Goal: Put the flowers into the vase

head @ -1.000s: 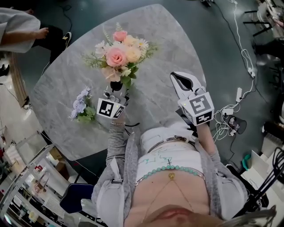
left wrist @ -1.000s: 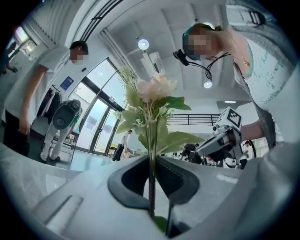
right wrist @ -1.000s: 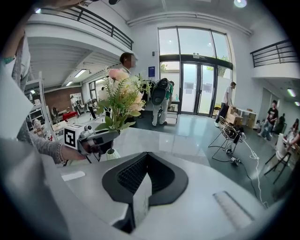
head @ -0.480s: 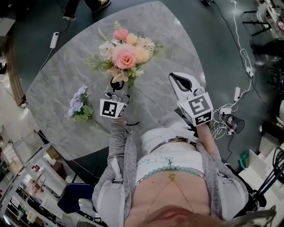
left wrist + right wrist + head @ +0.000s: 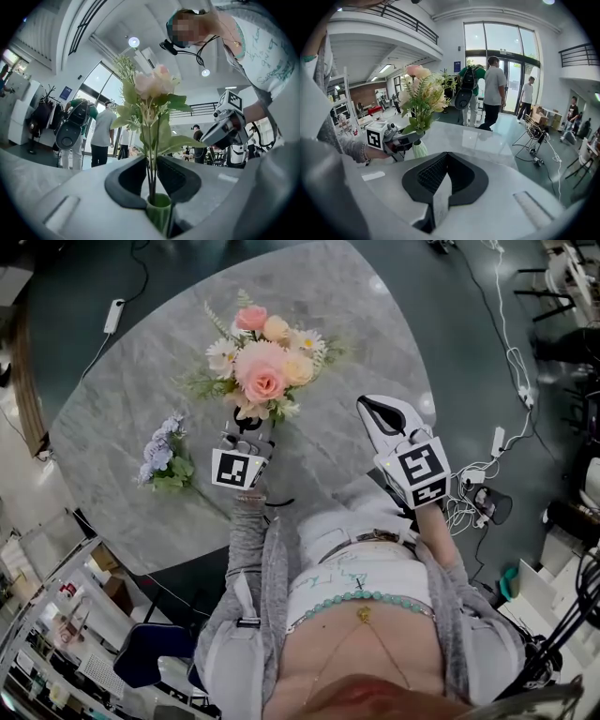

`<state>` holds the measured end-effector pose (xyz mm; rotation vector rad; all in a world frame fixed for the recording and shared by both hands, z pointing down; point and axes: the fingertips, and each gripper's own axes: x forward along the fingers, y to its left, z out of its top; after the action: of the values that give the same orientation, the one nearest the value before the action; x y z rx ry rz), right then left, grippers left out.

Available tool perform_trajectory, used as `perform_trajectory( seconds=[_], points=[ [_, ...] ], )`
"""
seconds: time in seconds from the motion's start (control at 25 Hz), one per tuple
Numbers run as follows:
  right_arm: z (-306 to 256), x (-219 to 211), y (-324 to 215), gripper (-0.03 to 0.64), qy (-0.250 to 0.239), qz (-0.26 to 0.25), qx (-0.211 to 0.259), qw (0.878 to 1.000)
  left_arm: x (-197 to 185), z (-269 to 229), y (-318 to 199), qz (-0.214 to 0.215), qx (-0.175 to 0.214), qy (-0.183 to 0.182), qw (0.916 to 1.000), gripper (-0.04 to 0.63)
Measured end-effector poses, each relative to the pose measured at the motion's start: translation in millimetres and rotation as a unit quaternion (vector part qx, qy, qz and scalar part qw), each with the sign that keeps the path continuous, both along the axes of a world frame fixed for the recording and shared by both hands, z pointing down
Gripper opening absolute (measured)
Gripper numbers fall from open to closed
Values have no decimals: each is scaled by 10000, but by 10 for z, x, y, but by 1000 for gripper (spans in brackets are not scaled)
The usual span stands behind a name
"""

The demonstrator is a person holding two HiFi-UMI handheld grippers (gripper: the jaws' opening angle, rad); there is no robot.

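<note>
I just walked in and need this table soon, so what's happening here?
A person's left gripper has its fingers closed on the bouquet stems, just above the pale green vase it stands in on the marble table. The right gripper is shut and empty. A purple sprig lies on the table, not yet in the vase.

A grey marble table (image 5: pixel 356 315) stands on dark floor (image 5: pixel 56 277); a white power strip (image 5: pixel 114 313) and cables (image 5: pixel 511 348) lie nearby.
</note>
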<state>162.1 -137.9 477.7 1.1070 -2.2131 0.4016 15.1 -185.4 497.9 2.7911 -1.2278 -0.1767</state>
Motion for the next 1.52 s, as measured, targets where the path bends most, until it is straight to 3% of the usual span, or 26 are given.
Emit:
perform_trajectory(
  seconds=[0.76, 1.36, 1.52],
  points=[
    [34, -170, 85, 26, -40, -131, -13, 9999, -55, 241, 149, -20, -161, -292, 9994, 75],
    [-45, -170, 98, 26, -60, -119, 51, 9999, -67, 261, 154, 22, -129, -632, 9979, 157],
    [-57, -191, 131, 26, -83, -106, 47, 9999, -98, 319, 165, -8, -284, -733, 9969, 197]
  ],
)
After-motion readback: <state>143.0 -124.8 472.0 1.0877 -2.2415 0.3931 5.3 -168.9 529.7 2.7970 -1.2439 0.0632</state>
